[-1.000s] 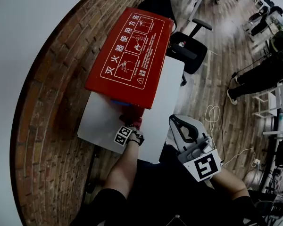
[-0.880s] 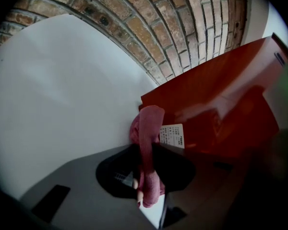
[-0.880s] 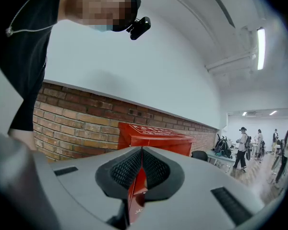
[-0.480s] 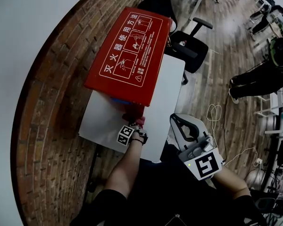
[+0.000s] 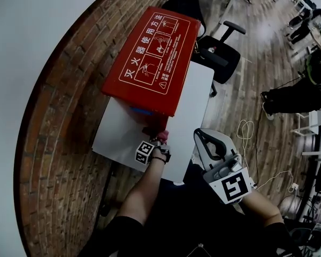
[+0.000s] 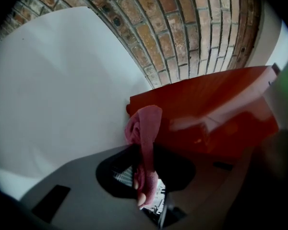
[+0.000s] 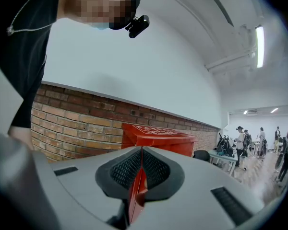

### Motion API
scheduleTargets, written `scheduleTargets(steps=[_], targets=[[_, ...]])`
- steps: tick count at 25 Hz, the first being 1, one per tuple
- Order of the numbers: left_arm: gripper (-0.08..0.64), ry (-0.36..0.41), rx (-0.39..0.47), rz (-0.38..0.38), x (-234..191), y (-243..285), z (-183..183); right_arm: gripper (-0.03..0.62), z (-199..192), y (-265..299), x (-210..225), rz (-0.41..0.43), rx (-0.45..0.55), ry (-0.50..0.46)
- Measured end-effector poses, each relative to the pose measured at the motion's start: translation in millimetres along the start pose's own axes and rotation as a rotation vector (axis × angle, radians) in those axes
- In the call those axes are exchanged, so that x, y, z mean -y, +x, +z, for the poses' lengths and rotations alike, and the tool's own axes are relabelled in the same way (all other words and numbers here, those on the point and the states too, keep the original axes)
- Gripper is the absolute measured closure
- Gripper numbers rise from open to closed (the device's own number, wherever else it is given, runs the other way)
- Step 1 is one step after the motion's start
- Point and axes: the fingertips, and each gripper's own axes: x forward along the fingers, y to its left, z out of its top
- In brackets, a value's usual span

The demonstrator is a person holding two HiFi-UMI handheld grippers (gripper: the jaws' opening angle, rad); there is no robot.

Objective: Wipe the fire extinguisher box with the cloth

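Note:
The red fire extinguisher box (image 5: 150,58) lies on a white table (image 5: 190,103) against the brick wall, its printed face up. My left gripper (image 5: 156,142) is at the box's near end, shut on a pink cloth (image 5: 162,137). In the left gripper view the cloth (image 6: 145,123) sticks up from between the jaws and touches the low corner of the box (image 6: 206,114). My right gripper (image 5: 202,139) is held up by the person's body, off the table's near right corner, shut and empty. Its view looks past the closed jaws at the box (image 7: 153,134).
A black office chair (image 5: 220,57) stands beyond the table's far end. The brick wall (image 5: 59,116) runs along the left of the table. A white cable (image 5: 242,128) lies on the wood floor to the right. People stand far off at the right (image 5: 294,92).
The left gripper with the cloth has crept slightly along the box's near end. The head view has shifted a little. The right gripper has stayed where it was.

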Motion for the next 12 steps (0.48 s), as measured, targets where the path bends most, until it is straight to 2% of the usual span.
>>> scheduleTargets(steps=[12], targets=[[0.431,-0.075,0.001,-0.075,27.3,-15.5,3.6,0.572,3.1,0.7,-8.8,0.006,0.016,0.0]])
